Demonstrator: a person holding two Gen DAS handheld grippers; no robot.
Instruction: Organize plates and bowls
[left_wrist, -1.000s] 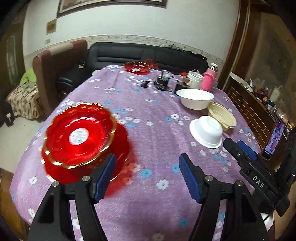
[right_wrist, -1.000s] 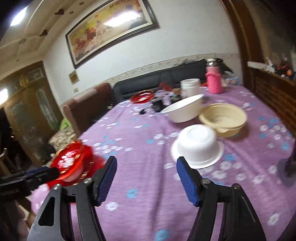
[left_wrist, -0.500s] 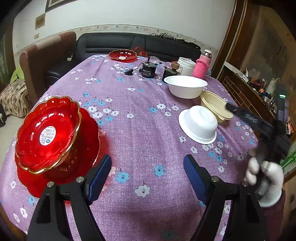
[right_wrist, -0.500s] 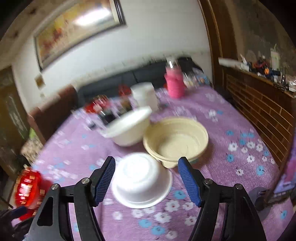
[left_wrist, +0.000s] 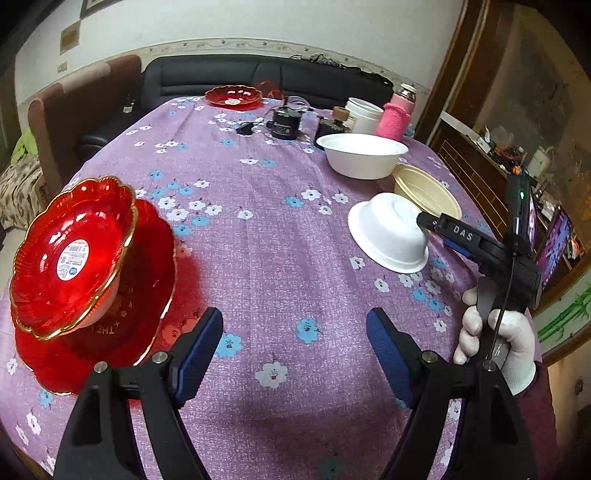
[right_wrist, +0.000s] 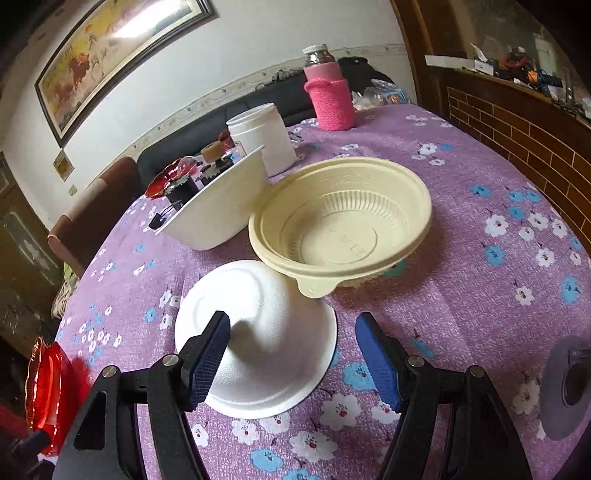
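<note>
Left gripper (left_wrist: 294, 352): hanging wide open over bare purple flowered tablecloth (left_wrist: 258, 236), its jaws having just been opening, nothing between them
Red stack (left_wrist: 74, 258): gold-rimmed red glass plate is sitting tilted on a larger red plate, just left of the left gripper; the right wrist view is catching only its edge (right_wrist: 48, 387)
Right gripper (right_wrist: 291, 356): standing open, jaws having just been widening, straddling an upturned white foam bowl (right_wrist: 258, 339) without pressing it; the left wrist view alone is showing the white-gloved hand (left_wrist: 495, 339) carrying it
Beyond: ribbed cream plastic bowl (right_wrist: 343, 218) is resting beside a tilted white bowl (right_wrist: 218, 206)
Far: pink-sleeved bottle (right_wrist: 330, 96)
</note>
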